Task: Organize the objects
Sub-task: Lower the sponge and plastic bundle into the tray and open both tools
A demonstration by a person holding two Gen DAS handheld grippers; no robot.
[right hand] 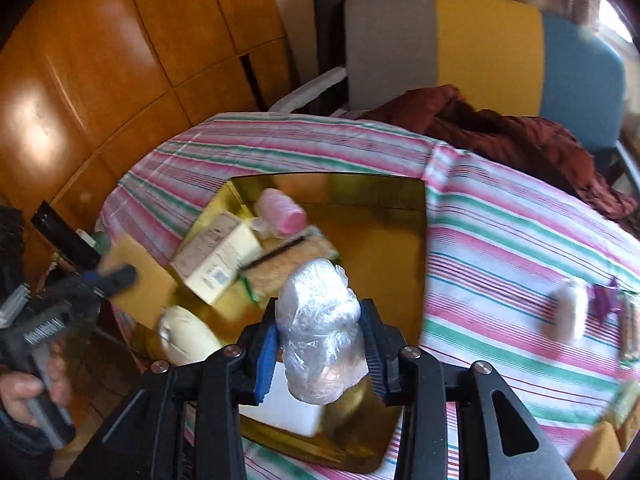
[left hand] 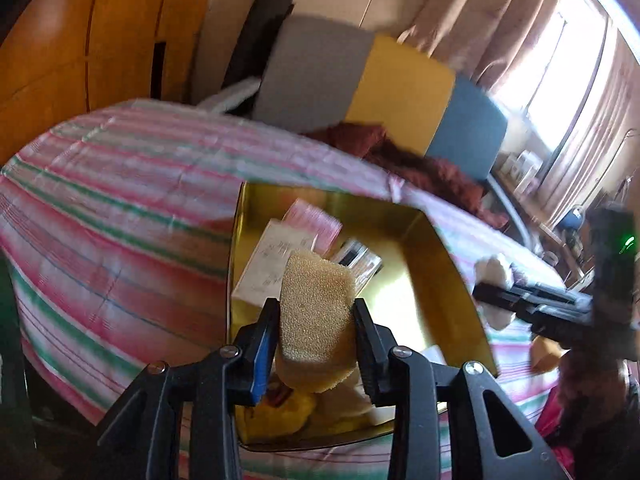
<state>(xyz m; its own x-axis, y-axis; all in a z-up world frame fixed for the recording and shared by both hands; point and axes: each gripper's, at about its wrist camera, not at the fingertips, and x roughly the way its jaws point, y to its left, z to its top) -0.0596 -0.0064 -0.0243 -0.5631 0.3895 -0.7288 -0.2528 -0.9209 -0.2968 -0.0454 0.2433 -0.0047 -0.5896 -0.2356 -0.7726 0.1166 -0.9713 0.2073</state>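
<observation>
The left hand-held gripper (left hand: 316, 328) was clamped on a tan sponge (left hand: 316, 316), its two fingers pressed against the sponge's sides, and it hung above the near end of a shiny gold box (left hand: 444, 252) that stood open on the striped cloth of the bench (left hand: 120, 200). The right hand-held gripper (right hand: 320, 344) was likewise closed on a plastic-wrapped bundle (right hand: 320, 328), poised over the same box. Both loads looked clear of the box floor, so the step in hand seemed to be the drop-off: carrying loose items into the box.

Inside the box lay a cream carton (right hand: 218, 256), a pink bottle (right hand: 282, 212), a flat tan pad (right hand: 288, 264) and a pale rounded lump (right hand: 184, 332) at the near-left corner. The next move would likely call for lowering each load into a free patch of gold floor, the right half looking barest, and only then letting the jaws part, one gripper at a time so they did not collide.

Both tools pointed forward and downward at the box, the left one entering from the box's left side, the right one nearer its middle. More small items (right hand: 568, 312) waited on the cloth to the right, blurred beyond naming. Beyond the bench stood a chair (right hand: 480, 36) with a dark red garment (right hand: 500, 128) on it.
</observation>
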